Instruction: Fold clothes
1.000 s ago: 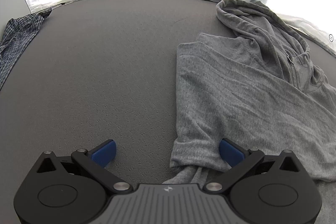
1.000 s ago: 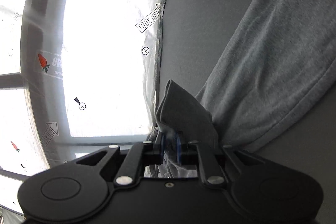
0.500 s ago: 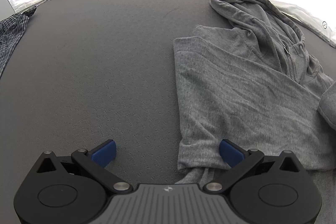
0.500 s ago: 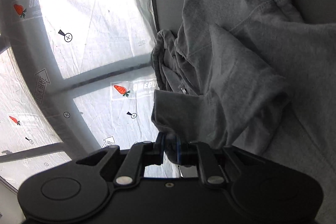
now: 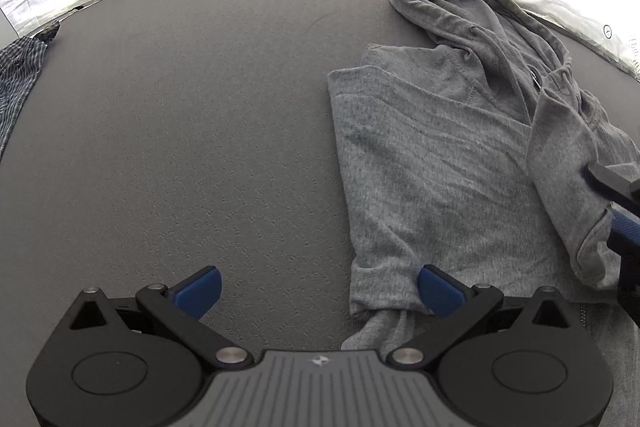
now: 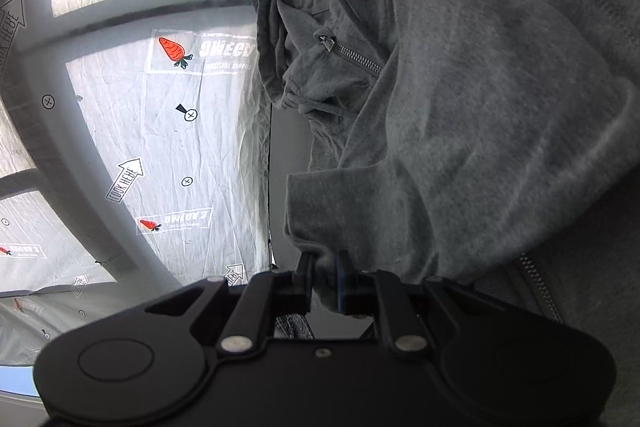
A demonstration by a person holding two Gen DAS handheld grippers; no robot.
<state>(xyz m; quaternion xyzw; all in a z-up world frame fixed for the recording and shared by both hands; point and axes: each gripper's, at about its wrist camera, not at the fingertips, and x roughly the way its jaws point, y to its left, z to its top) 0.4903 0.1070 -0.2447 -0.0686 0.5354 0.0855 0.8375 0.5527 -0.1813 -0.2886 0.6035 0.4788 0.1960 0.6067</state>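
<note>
A grey zip hoodie (image 5: 432, 155) lies on the dark grey table (image 5: 180, 127), hood toward the far edge. One sleeve is folded across its left side, cuff near my left gripper (image 5: 316, 289). That gripper stands open low over the table, its right pad (image 5: 438, 289) at the cuff. My right gripper (image 6: 324, 279) is shut on the cuff of the other sleeve (image 6: 460, 131) and holds it over the hoodie's chest, beside the zip (image 6: 356, 57). In the left wrist view the right gripper (image 5: 620, 223) shows at the right edge with that sleeve (image 5: 568, 171) draped from it.
A blue checked garment (image 5: 18, 75) lies at the table's left edge. White plastic sheeting (image 6: 160, 131) with carrot prints and arrows hangs beyond the table's far edge. The left half of the table is bare.
The right gripper has carried the sleeve cuff from the table's edge in over the hoodie's body, turning as it went. The left gripper has stayed nearly still and open.
</note>
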